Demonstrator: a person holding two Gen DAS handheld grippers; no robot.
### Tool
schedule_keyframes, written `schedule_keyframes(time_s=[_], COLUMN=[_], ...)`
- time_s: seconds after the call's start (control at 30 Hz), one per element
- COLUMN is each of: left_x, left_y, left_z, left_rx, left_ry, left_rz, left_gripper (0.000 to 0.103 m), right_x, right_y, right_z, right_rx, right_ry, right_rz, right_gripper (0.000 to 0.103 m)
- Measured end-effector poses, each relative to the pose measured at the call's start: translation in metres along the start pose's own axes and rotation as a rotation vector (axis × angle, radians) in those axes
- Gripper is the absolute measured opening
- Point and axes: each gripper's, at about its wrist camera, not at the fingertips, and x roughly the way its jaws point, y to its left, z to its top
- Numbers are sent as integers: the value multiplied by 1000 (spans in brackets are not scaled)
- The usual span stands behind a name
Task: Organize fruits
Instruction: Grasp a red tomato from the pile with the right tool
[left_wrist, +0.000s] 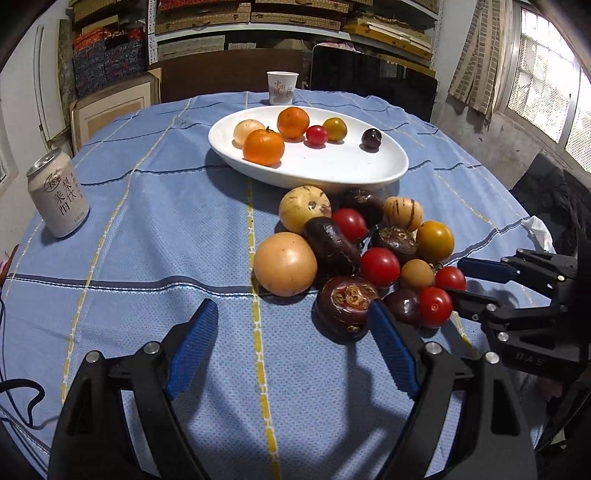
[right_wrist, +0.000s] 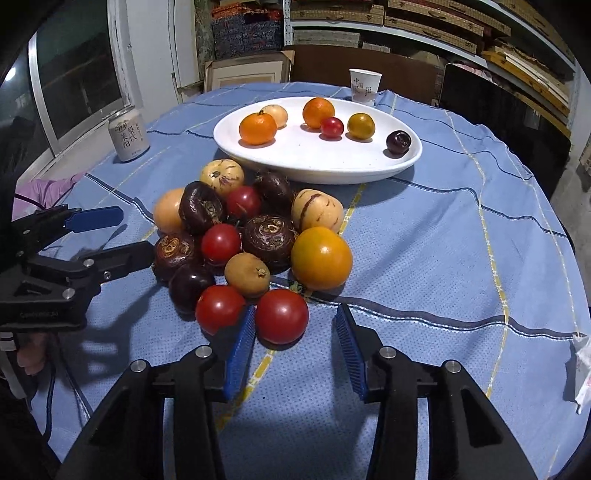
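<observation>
A white oval plate (left_wrist: 332, 173) (right_wrist: 306, 162) holds several fruits: two oranges, a pale fruit, a red tomato, a yellow tomato and a dark plum. A pile of loose fruit (left_wrist: 354, 254) (right_wrist: 251, 243) lies on the blue cloth in front of it: red tomatoes, dark purple fruits, striped yellow melons, a yellow tomato. My left gripper (left_wrist: 291, 314) is open and empty, just short of the pile, its right pad beside a dark purple fruit (left_wrist: 345, 304). My right gripper (right_wrist: 295, 321) is open, its fingers on either side of a red tomato (right_wrist: 281, 315) at the pile's near edge.
A drink can (left_wrist: 59, 194) (right_wrist: 128, 134) stands at the table's left. A paper cup (left_wrist: 282, 87) (right_wrist: 365, 85) stands behind the plate. Shelves and boxes fill the back wall. A white scrap (right_wrist: 581, 354) lies at the right table edge.
</observation>
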Motion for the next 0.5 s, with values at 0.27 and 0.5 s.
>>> schedule_keyframes(time_s=[0.27,0.5], left_x=[6,17], left_y=[-8,-30], left_z=[2,6], left_rx=[38,85], left_ry=[29,52], left_rz=[39,112], left_gripper=[81,80], right_x=[2,-11], right_y=[10,-9], right_z=[5,-8], right_rx=[-23,57], right_ry=[-12,-42], right_rz=[7,141], right_gripper=[28,28])
